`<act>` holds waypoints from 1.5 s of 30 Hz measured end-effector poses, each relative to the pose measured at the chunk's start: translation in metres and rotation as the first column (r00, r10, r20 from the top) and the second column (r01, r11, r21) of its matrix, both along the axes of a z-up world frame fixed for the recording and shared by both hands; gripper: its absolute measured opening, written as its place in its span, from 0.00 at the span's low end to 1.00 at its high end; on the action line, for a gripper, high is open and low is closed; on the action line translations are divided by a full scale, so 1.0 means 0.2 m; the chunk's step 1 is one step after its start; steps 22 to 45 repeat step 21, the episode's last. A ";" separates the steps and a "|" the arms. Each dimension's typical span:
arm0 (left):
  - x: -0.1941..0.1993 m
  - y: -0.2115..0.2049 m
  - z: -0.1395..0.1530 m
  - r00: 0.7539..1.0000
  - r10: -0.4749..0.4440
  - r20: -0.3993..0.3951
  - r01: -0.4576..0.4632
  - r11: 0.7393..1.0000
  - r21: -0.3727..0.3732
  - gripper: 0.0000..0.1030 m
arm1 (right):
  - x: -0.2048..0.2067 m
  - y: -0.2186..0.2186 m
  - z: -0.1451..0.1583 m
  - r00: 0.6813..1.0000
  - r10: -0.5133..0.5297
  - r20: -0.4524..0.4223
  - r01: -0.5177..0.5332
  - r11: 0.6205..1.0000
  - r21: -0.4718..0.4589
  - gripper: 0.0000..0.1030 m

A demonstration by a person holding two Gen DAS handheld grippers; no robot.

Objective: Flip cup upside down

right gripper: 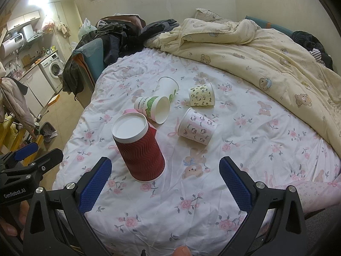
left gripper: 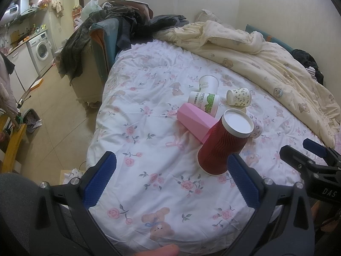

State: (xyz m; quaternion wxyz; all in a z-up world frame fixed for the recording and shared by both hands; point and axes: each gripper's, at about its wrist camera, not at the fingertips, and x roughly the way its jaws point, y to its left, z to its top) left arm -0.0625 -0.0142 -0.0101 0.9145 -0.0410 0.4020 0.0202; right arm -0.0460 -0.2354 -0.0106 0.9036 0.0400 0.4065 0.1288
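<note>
A red ribbed paper cup [left gripper: 221, 145] [right gripper: 140, 149] stands upside down on the flowered bedsheet [left gripper: 162, 183], its white base facing up. It stands free, with no finger on it. My left gripper [left gripper: 172, 175] is open and empty, just in front of it; its right finger [left gripper: 243, 181] is close to the cup's rim. My right gripper [right gripper: 166, 181] is open and empty, in front of and right of the cup. Each gripper also shows at the edge of the other's view: the right gripper [left gripper: 307, 157] and the left gripper [right gripper: 32, 157].
Behind the red cup lie a pink faceted cup [left gripper: 196, 121], a green-printed white cup [right gripper: 153, 108], a plain white cup [right gripper: 168, 87], a yellow patterned cup [right gripper: 201, 95] and a pink kitten-print cup [right gripper: 197, 127]. A cream duvet [right gripper: 266, 64] is bunched at the back right. The bed edge drops to the floor on the left.
</note>
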 end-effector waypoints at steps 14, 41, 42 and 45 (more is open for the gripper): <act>-0.01 0.00 0.00 1.000 -0.004 -0.001 0.004 1.000 0.001 1.00 | 0.00 0.00 0.00 1.000 0.000 -0.002 0.000 1.000 -0.001 1.00; -0.01 0.01 0.00 1.000 -0.002 -0.001 0.002 1.000 -0.003 1.00 | 0.00 -0.01 0.00 1.000 -0.001 -0.002 0.001 1.000 -0.001 1.00; -0.01 0.01 0.00 1.000 -0.002 -0.001 0.002 1.000 -0.003 1.00 | 0.00 -0.01 0.00 1.000 -0.001 -0.002 0.001 1.000 -0.001 1.00; -0.01 0.01 0.00 1.000 -0.002 -0.001 0.002 1.000 -0.003 1.00 | 0.00 -0.01 0.00 1.000 -0.001 -0.002 0.001 1.000 -0.001 1.00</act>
